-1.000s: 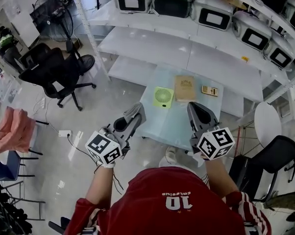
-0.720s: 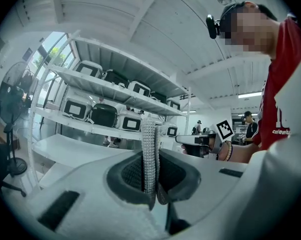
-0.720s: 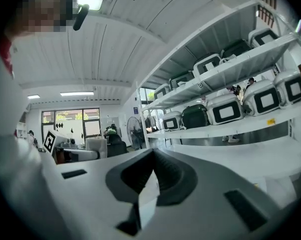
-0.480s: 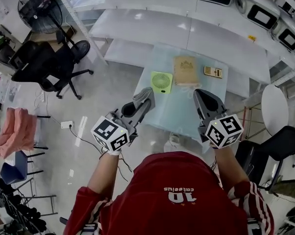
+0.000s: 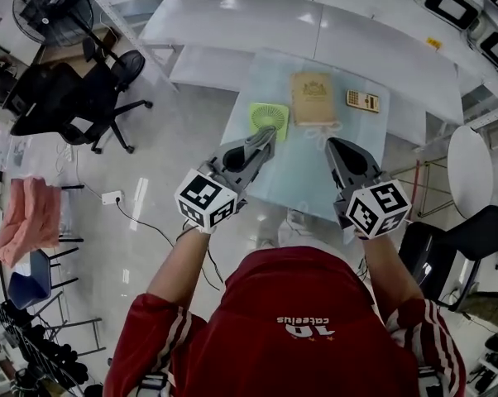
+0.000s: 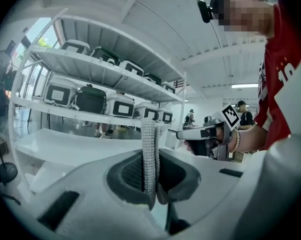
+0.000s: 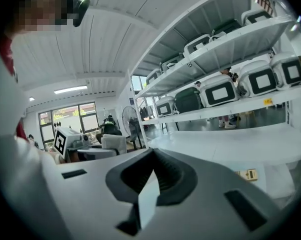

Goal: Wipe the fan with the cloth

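Observation:
A small green fan lies flat on the glass table, near its left edge. My left gripper is shut on a grey knitted cloth, a strip of which stands up between the jaws. Its tips hover just short of the fan, above the table's left front part. In the head view the cloth shows as a grey bit at the jaws. My right gripper is shut with nothing in it and hangs over the table's right half, apart from the fan.
A tan book and a calculator lie on the table behind the fan. White shelves with boxy appliances run behind. A black office chair stands left, a round white stool right.
My left gripper has moved forward and right with the cloth, from beside the table to just short of the fan. The right gripper kept its place over the table.

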The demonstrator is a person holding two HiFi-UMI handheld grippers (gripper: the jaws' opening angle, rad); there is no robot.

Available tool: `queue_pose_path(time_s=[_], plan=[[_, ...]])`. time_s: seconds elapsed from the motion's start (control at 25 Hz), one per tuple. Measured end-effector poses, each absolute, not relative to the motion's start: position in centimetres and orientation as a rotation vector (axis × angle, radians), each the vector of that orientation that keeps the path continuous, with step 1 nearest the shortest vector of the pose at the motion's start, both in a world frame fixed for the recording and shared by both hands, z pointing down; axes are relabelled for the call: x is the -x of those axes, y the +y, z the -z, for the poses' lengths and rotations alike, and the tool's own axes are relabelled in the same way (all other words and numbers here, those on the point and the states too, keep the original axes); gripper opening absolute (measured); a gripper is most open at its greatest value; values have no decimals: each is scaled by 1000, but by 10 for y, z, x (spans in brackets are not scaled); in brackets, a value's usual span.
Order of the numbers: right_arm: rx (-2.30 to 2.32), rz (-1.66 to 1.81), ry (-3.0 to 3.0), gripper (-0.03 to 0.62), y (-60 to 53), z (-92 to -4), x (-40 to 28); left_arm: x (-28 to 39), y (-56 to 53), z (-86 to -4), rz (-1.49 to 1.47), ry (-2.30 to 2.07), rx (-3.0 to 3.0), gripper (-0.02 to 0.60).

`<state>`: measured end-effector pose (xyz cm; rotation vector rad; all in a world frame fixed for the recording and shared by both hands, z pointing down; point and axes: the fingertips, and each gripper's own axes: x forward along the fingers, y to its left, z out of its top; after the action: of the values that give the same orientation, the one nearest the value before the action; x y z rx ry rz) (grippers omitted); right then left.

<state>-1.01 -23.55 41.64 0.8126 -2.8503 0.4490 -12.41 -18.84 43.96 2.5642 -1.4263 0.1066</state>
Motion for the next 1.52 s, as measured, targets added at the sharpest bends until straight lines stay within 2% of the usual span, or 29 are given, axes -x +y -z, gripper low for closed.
queue_pose_path(time_s=[0.84, 1.52], plan=[[-838, -561, -2766, 6, -307, -479, 18, 112, -291, -567, -155, -1366, -2428, 26], [-799, -664, -2680, 6, -334, -537, 43, 122, -334, -658, -169, -1342, -2269, 26]])
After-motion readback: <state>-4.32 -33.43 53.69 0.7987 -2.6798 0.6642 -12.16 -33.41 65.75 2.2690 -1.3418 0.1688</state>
